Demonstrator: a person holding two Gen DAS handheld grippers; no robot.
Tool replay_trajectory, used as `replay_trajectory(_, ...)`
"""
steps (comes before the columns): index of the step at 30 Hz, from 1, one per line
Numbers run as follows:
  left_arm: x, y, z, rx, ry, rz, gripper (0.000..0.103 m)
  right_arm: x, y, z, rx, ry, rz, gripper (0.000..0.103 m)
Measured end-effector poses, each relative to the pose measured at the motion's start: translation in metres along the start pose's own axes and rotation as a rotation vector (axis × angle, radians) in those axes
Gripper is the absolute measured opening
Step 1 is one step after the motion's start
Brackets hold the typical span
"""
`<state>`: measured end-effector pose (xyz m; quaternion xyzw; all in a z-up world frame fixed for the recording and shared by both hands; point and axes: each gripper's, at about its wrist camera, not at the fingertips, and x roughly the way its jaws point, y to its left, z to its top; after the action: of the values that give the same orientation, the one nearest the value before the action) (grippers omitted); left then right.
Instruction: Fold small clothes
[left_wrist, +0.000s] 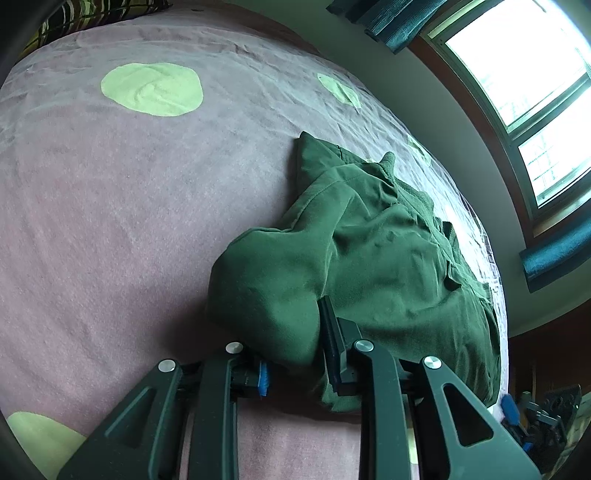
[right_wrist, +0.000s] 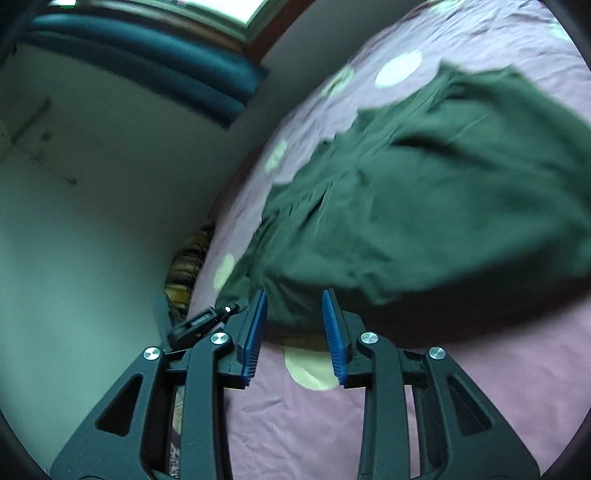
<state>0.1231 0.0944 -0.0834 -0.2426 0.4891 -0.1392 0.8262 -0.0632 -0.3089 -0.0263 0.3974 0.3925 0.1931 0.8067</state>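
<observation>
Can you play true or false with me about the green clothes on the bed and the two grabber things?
1. The green garment lies on a pink bedspread with light green spots. True.
2. The garment is already folded into a neat square. False: it lies rumpled and spread out.
3. The left gripper has a bunch of the green cloth between its fingers. True.
4. The right gripper is squeezed shut on the cloth. False: its jaws stand apart with nothing between them, just before the garment's edge.
5. The window has red curtains. False: the curtains are teal.
</observation>
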Motion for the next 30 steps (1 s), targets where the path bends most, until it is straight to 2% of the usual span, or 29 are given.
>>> replay_trajectory(1, 0.0, 0.0, 0.0, 0.0, 0.0, -0.003, 0.025, 0.015, -0.004, -0.002, 0.01, 0.027, -0.032, 0.04)
replay_trajectory(3, 0.0, 0.0, 0.0, 0.001, 0.0, -0.011, 0.026, 0.038, -0.021, -0.006, 0.054, 0.08, -0.095, 0.04)
replay_trajectory(4, 0.0, 0.0, 0.0, 0.002, 0.001, -0.013, 0.028, 0.044, -0.029, -0.007, 0.067, 0.088, -0.099, 0.04)
replay_trajectory(6, -0.001, -0.002, -0.001, 0.003, 0.002, -0.006, 0.03, 0.046, -0.04, -0.009, 0.091, 0.055, -0.08, 0.034)
replay_trajectory(7, -0.002, -0.003, -0.001, 0.005, 0.0, 0.001, 0.03, 0.045, -0.042, -0.01, 0.096, 0.054, -0.079, 0.028)
replay_trajectory(8, -0.003, -0.005, -0.002, 0.011, -0.005, 0.011, 0.03, 0.043, -0.043, -0.009, 0.099, 0.056, -0.065, 0.027)
replay_trajectory(12, -0.012, -0.019, -0.006, 0.057, -0.038, 0.045, 0.033, 0.043, -0.048, -0.007, 0.094, 0.065, -0.058, 0.027)
replay_trajectory(14, -0.012, -0.02, -0.006, 0.061, -0.042, 0.04, 0.036, 0.042, -0.038, -0.002, 0.073, 0.067, -0.08, 0.029)
replay_trajectory(18, -0.005, -0.009, -0.003, 0.028, -0.027, 0.034, 0.036, 0.027, -0.008, 0.013, -0.012, 0.012, -0.091, 0.031)
replay_trajectory(21, -0.002, -0.003, -0.003, 0.002, -0.016, 0.015, 0.037, 0.029, 0.0, 0.028, -0.026, -0.01, -0.084, 0.038)
replay_trajectory(24, -0.003, -0.005, -0.003, 0.018, -0.02, 0.022, 0.037, 0.042, -0.003, 0.043, -0.014, -0.015, -0.069, 0.039)
replay_trajectory(30, -0.003, -0.007, -0.004, 0.03, -0.02, 0.025, 0.038, 0.085, -0.032, 0.053, 0.022, 0.037, -0.168, 0.039)
